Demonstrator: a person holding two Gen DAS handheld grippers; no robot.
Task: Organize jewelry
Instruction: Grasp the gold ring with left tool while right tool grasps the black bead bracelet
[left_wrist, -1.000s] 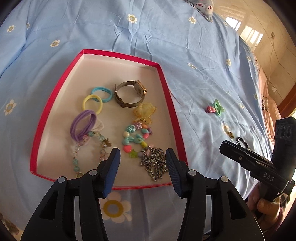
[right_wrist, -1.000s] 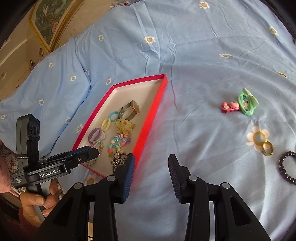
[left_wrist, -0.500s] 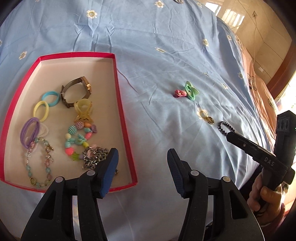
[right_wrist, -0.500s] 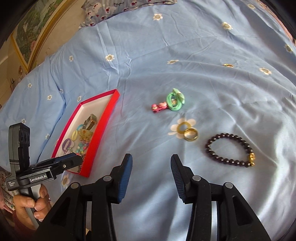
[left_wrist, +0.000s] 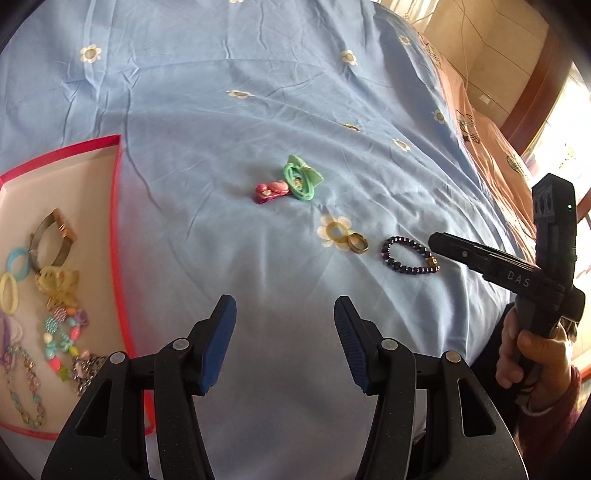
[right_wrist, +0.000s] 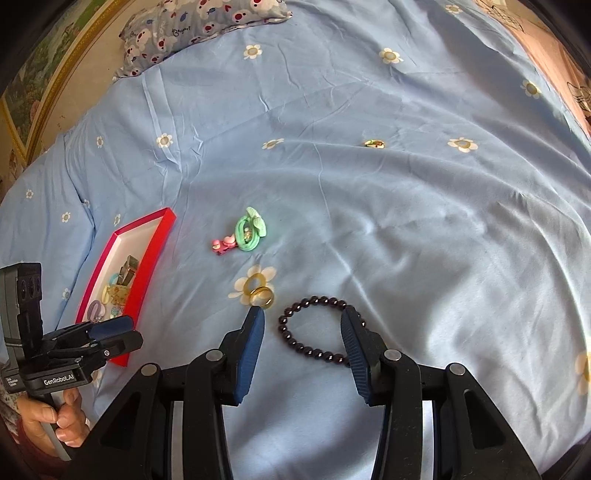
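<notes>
Two spread blue fingers of the right gripper (right_wrist: 301, 341) bracket the dark bead bracelet (right_wrist: 314, 332), which lies on the bedsheet (right_wrist: 406, 221) at twelve o'clock, long axis running ten to four. The left gripper (left_wrist: 284, 343), equally agape and empty, hovers farther off, bracelet at two o'clock.

- Bed (right_wrist: 406, 206): blue flowered sheet, wrinkled.
- On it: red tray (right_wrist: 147, 254), pink clip (right_wrist: 223, 244) touching green hair tie (right_wrist: 249, 232), gold ring (right_wrist: 262, 297), dark bead bracelet (right_wrist: 314, 332), patterned pillow (right_wrist: 207, 18).
</notes>
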